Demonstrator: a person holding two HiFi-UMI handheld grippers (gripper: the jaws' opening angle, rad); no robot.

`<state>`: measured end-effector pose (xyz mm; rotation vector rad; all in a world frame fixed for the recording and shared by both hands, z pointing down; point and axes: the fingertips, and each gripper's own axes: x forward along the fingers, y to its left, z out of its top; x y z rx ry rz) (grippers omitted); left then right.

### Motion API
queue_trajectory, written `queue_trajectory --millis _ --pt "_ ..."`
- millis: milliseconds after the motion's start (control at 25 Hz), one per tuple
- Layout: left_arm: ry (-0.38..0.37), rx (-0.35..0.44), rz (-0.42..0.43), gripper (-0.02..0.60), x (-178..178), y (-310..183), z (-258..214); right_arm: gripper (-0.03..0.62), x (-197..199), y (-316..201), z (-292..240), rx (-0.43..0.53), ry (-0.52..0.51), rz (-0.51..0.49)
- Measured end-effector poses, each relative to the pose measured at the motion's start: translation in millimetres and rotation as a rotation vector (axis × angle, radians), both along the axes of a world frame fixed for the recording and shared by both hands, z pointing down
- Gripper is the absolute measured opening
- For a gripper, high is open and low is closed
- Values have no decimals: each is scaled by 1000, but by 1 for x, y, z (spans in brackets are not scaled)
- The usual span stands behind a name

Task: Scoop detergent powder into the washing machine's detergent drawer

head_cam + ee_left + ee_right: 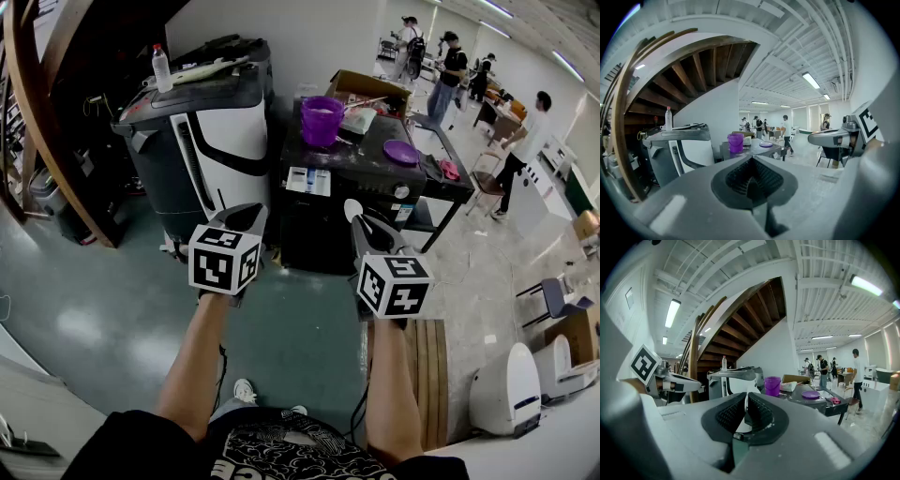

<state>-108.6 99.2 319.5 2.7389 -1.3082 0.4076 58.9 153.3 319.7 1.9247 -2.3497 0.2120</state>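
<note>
Purple plastic stands out from the head view: a purple bucket sits on top of the dark washing machine with something pale inside it. A flat purple lid and a pink cloth lie further right on the same top, and an open cardboard box sits behind them. To the left is a grey and white machine with a clear bottle on it. Both grippers are held out in front of the washer, well apart from it. I can't pick out its detergent drawer from here. A small white scoop pokes out of the right gripper.

From the left gripper view, the left gripper has its jaws pressed together with nothing between them, and the bucket stands far ahead.

From the right gripper view, the jaws are narrow, pinching a white strip that looks like the scoop's handle, with pale specks on the pads
</note>
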Motion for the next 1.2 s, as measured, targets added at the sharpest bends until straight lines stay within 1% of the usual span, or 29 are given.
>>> queue_trajectory --millis 200,360,600,840,1200 --pt "4 9 4 0 18 -2 -1 37 13 -3 1 1 0 -13" --pt "-15 1 21 0 32 -5 5 37 22 -8 6 -3 -3 -19" --pt "-16 -1 34 0 43 -24 10 37 26 -26 15 -19 -1 -28" --pt "-6 -13 66 0 54 -61 17 37 30 -63 22 -35 17 -21" --pt "24 -31 108 0 67 -143 13 37 33 -138 18 -57 43 -1"
